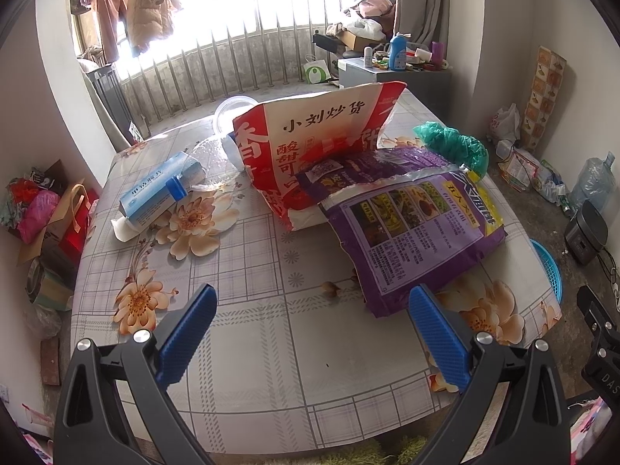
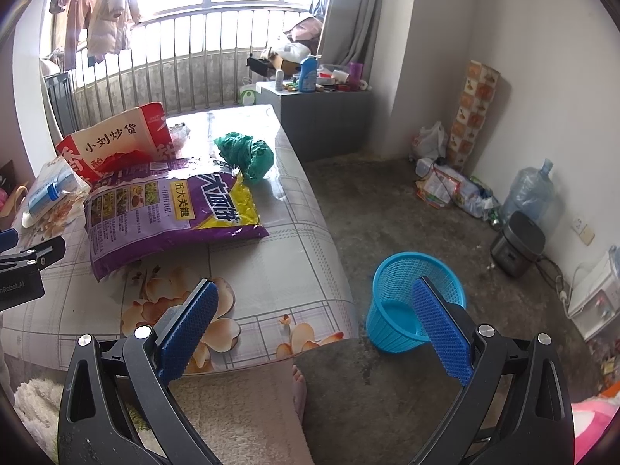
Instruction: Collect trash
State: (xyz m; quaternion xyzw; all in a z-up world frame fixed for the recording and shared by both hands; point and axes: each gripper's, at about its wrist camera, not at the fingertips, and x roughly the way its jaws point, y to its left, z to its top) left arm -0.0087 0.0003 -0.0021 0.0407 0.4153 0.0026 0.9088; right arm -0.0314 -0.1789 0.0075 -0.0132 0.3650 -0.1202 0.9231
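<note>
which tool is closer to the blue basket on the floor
Right. The right tool hovers at the table's near corner, just beside the blue basket. The left tool is over the table, farther from it.

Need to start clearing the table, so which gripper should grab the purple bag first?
Probably left: the left gripper is open right beside the purple bag. The right gripper hangs open over the table edge, toward the blue basket.

Ahead of the left gripper (image 1: pixel 312 302), a purple snack bag (image 1: pixel 410 232) lies flat, overlapping an upright red-and-white bag (image 1: pixel 310 139); a crumpled green plastic bag (image 1: pixel 453 143) sits behind.
</note>
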